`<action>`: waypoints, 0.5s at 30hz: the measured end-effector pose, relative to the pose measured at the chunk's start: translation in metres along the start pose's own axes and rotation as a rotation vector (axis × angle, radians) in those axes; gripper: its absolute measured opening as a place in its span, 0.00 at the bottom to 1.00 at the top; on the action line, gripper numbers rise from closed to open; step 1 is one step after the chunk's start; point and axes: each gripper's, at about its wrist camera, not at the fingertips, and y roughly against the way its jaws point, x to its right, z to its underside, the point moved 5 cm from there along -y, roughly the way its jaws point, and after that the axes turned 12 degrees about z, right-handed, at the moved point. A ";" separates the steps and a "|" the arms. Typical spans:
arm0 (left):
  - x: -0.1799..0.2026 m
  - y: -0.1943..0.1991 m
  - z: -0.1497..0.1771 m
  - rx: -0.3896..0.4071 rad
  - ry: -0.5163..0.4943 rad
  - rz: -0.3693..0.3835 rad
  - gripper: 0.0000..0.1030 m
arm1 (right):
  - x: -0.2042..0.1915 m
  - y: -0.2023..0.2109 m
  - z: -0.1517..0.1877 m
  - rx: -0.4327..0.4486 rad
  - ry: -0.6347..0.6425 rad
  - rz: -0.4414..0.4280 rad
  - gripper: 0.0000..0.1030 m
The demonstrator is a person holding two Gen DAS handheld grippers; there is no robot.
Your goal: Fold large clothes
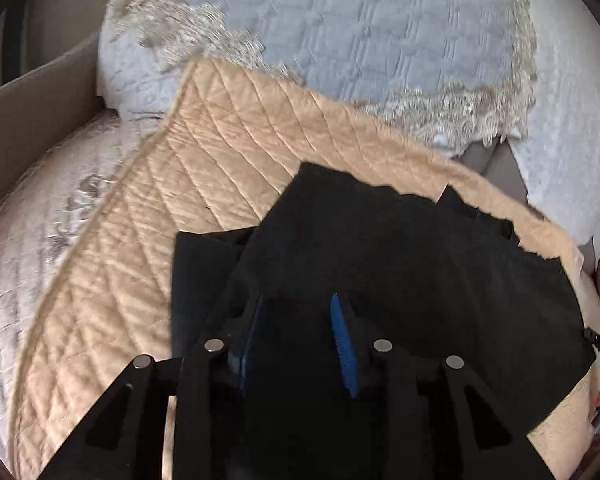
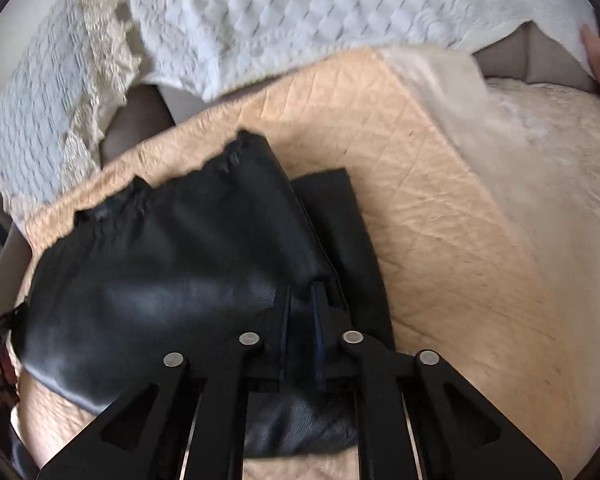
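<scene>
Black garment [image 2: 148, 280] under both grippers, angled down.

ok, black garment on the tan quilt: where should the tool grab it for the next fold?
Probably the ragged far hem of the black garment, near the corner at. That edge lies free on the tan quilt, so come from above and pinch the edge thin.
</scene>
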 end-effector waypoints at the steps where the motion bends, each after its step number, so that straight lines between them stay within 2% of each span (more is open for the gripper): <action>1: 0.003 0.011 0.003 0.007 0.008 0.027 0.35 | 0.000 0.010 0.004 0.011 -0.007 -0.014 0.22; 2: 0.007 0.026 0.011 0.021 0.014 0.063 0.39 | 0.000 0.019 0.011 0.023 -0.017 -0.029 0.32; 3: 0.008 0.038 0.019 0.035 0.010 0.089 0.47 | -0.002 0.028 0.019 0.032 -0.022 -0.054 0.36; 4: 0.012 0.046 0.027 0.049 -0.009 0.110 0.50 | -0.006 0.033 0.029 0.035 -0.010 -0.086 0.39; 5: 0.017 0.050 0.035 0.057 -0.042 0.107 0.53 | -0.009 0.034 0.035 0.032 0.007 -0.103 0.40; 7: 0.013 0.039 0.047 0.020 -0.093 0.033 0.54 | -0.007 0.017 0.042 -0.003 0.003 -0.081 0.39; 9: -0.004 0.019 0.051 -0.032 -0.048 0.019 0.46 | 0.007 -0.004 0.049 -0.087 -0.094 -0.107 0.32; 11: -0.002 0.029 0.052 -0.009 -0.017 0.023 0.46 | 0.011 0.004 0.050 -0.076 -0.167 -0.127 0.32; 12: 0.001 0.037 0.053 0.002 -0.006 0.030 0.48 | 0.010 0.013 0.051 -0.058 -0.173 -0.131 0.34; 13: 0.003 0.046 0.055 0.013 0.014 0.041 0.50 | 0.010 0.022 0.055 -0.044 -0.181 -0.134 0.43; 14: 0.003 0.055 0.061 0.022 0.049 0.059 0.57 | 0.012 0.027 0.059 -0.039 -0.197 -0.138 0.53; 15: 0.002 0.059 0.066 0.027 0.079 0.074 0.63 | 0.015 0.030 0.064 -0.041 -0.226 -0.147 0.57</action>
